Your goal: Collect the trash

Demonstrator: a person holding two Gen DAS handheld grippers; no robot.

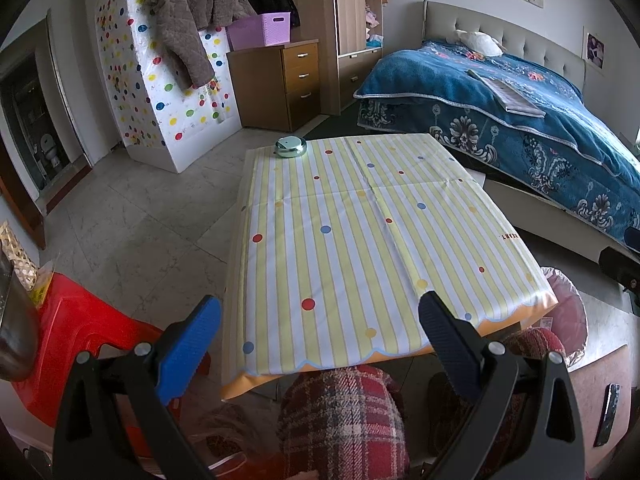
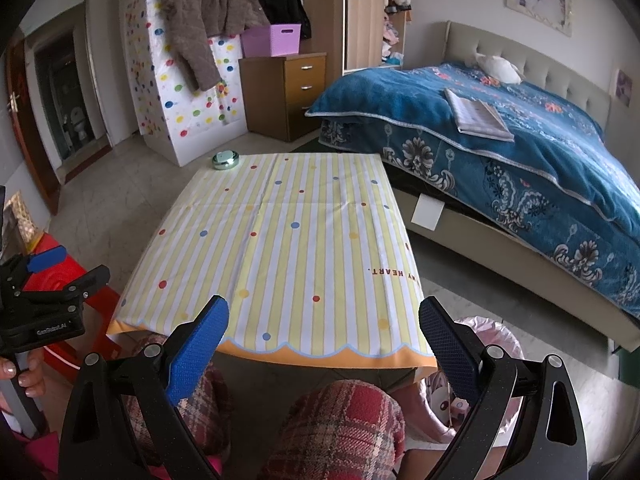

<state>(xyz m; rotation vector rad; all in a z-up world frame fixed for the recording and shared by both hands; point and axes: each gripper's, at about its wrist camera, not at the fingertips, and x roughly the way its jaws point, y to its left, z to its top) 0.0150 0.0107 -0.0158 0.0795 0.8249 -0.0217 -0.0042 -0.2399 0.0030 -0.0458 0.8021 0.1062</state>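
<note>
Table (image 1: pixel 360 220) fills the left wrist view, dressed in a yellow-and-white striped cloth dotted with colour, and the left gripper (image 1: pixel 320 320) hangs over its near edge with blue-padded fingers (image 1: pixel 192 348) spread wide, nothing between them. A round metal tin (image 1: pixel 291 147) sits at the far left corner of the cloth, the only thing on it. Down to the right, tucked beside the table's near corner, a bin lined with a pink bag (image 1: pixel 572 312) peeks out. Red plaid knees (image 1: pixel 344 416) show under the edge, a red plastic stool (image 1: pixel 76 328) stands to the left, and a bed with a blue blanket (image 1: pixel 520 120) runs along the right.

Over to the right wrist view: the right gripper (image 2: pixel 324 320) also gapes open and empty above the near hem. The tin (image 2: pixel 225 159) holds the far left corner here too. The pink-lined bin (image 2: pixel 496 340) sits just past the right finger, low beside the table. At far left, a hand (image 2: pixel 24 376) grips the other tool's handle.
</note>
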